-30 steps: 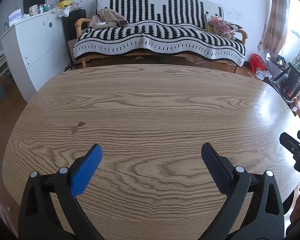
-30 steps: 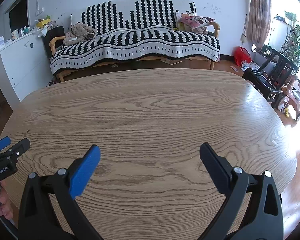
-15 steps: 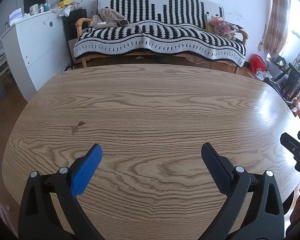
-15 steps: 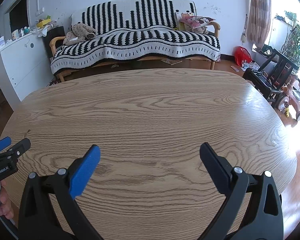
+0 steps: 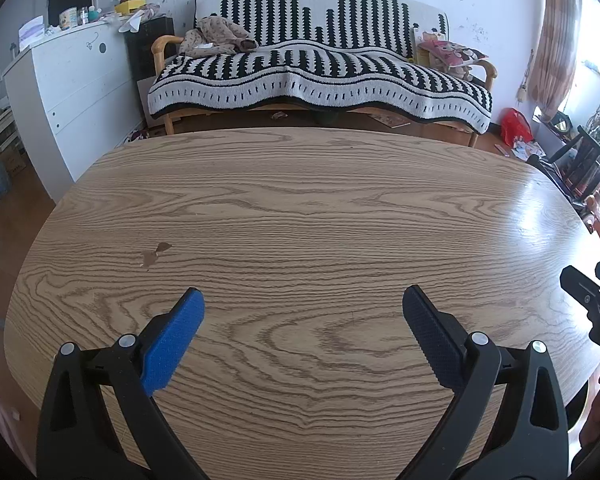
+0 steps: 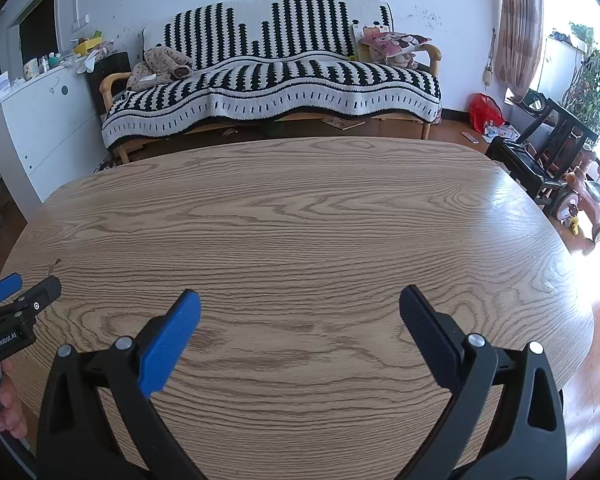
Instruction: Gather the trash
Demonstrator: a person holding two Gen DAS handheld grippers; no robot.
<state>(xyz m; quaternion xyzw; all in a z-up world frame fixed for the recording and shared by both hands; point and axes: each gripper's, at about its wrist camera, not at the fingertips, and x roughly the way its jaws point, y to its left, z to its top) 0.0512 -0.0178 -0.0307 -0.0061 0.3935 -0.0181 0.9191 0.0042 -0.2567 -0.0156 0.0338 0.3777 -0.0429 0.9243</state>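
Observation:
My left gripper (image 5: 302, 300) is open and empty, held over the near edge of a wooden oval table (image 5: 320, 208). My right gripper (image 6: 298, 302) is open and empty too, over the same table (image 6: 300, 220), to the right of the left one. Each shows at the edge of the other's view: the right gripper (image 5: 592, 292) in the left wrist view, the left gripper (image 6: 18, 294) in the right wrist view. The only thing on the tabletop is a small brown mark or scrap (image 5: 156, 252), left of centre. No other trash shows on the table.
Behind the table stands a sofa (image 5: 320, 64) under a black-and-white striped blanket. A white cabinet (image 5: 68, 92) stands at the left. A red bag (image 5: 516, 128) and scattered papers lie on the floor at the right, near a dark chair (image 6: 540, 156).

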